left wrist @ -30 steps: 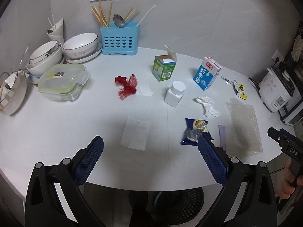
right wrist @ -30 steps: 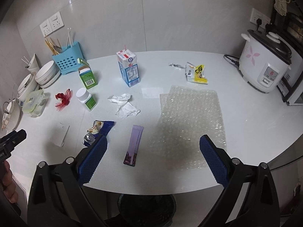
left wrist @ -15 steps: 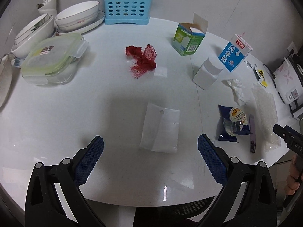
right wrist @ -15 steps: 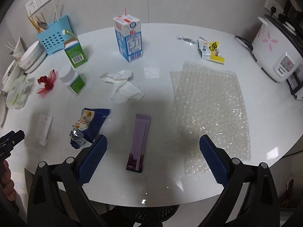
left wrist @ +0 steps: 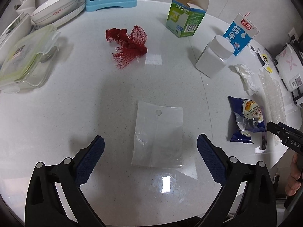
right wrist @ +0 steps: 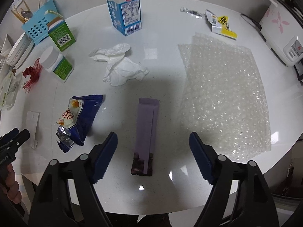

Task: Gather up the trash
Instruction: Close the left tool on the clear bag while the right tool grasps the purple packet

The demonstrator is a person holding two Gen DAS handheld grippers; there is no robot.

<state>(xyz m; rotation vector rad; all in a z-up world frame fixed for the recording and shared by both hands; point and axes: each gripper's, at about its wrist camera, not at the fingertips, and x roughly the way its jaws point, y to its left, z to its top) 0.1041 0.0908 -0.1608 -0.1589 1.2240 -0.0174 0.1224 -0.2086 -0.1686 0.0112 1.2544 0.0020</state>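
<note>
White round table [left wrist: 56, 113] carries the litter, with dishes at its far left edge. Left gripper [left wrist: 150, 147] stands with jaws spread wide, nothing between the pads; the clear plastic sleeve [left wrist: 158, 134] lies flat on the table between and just beyond its fingertips, near the front edge. Right gripper [right wrist: 152, 143] has jaws apart and just been closing; the purple wrapper [right wrist: 145, 130] lies between them, pads not touching it. Blue snack bag [right wrist: 79, 121] lies left of it, bubble wrap [right wrist: 223, 98] right, toward the table's right edge. Compared with a second ago, both grippers sit lower and nearer the table, and both items appear larger and centred.
</note>
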